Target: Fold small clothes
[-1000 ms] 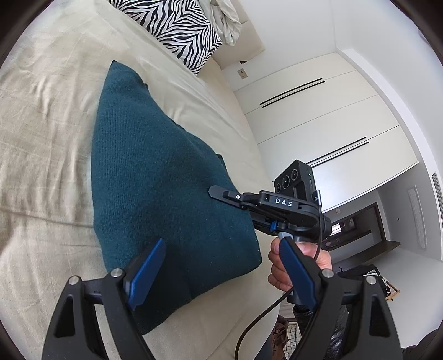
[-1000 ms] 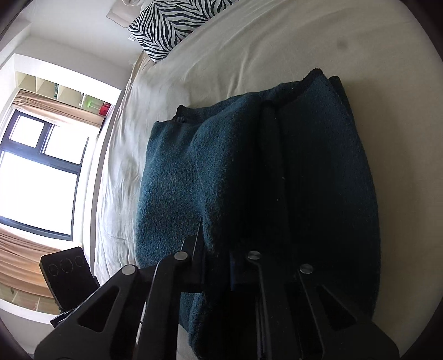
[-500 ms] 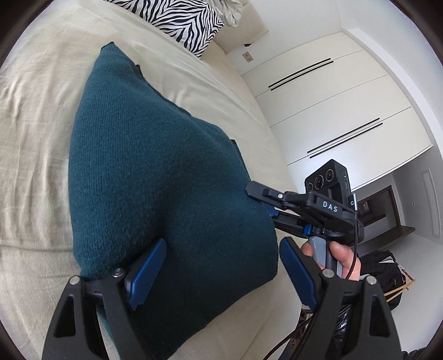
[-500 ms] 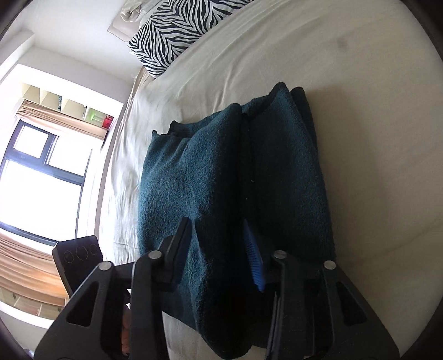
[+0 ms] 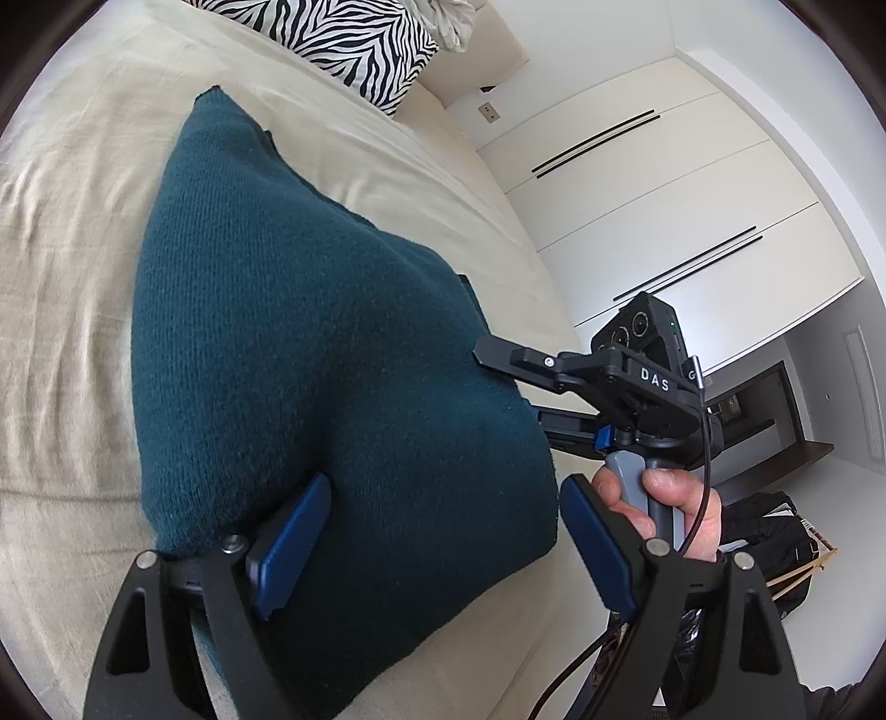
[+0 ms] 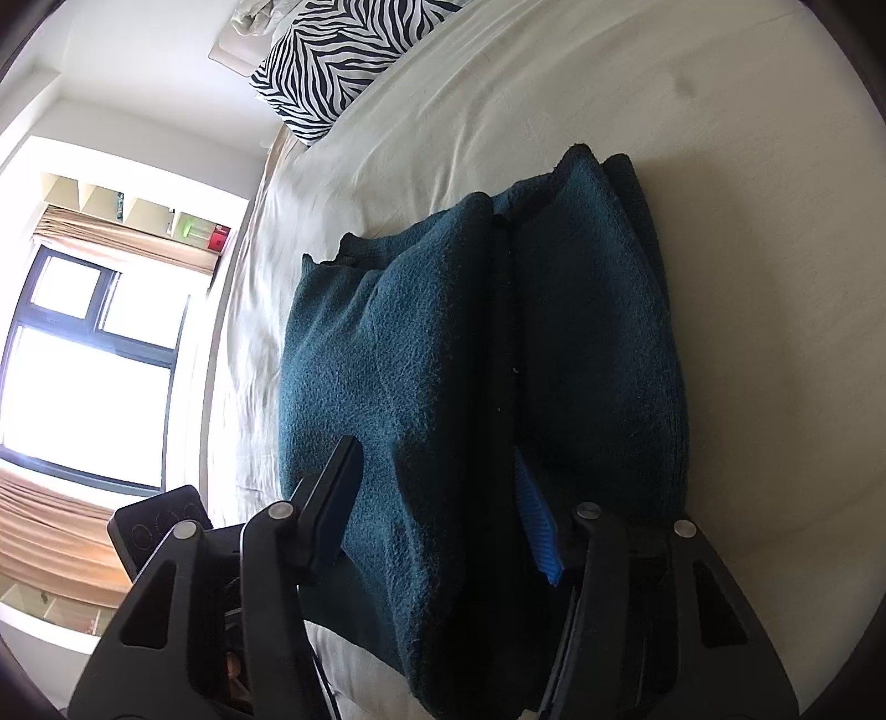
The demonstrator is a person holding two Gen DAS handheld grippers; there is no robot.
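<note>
Left wrist view: you're holding the left gripper (image 5: 437, 537) wide open over the near end of the teal knit garment (image 5: 310, 354), one blue pad (image 5: 290, 545) touching the fabric, the other hanging past the fold edge, so nothing is pinched. The right gripper (image 5: 501, 363) is coming in from the bed's side edge, its upper finger lying on top of the bundle, your hand (image 5: 664, 509) wrapping the grey handle. Right wrist view: the right gripper (image 6: 437, 520) is standing partly open, one finger on top of the upper layer and the blue-padded finger (image 6: 537, 531) sitting in the dark seam between the two stacked layers of the teal knit garment (image 6: 421, 376). My read: you're straddling the top flap to pinch or square it, not clamping yet. The garment is already looking folded to a thick packet, lying flat on the cream bedsheet (image 5: 66, 232) near the mattress edge. The sheet is soft and lightly wrinkled, so expect the packet to drag it. A zebra-print pillow (image 6: 343, 50) is sitting at the head of the bed, white wardrobe doors (image 5: 664, 210) on one side, a bright window (image 6: 83, 376) on the other.
</note>
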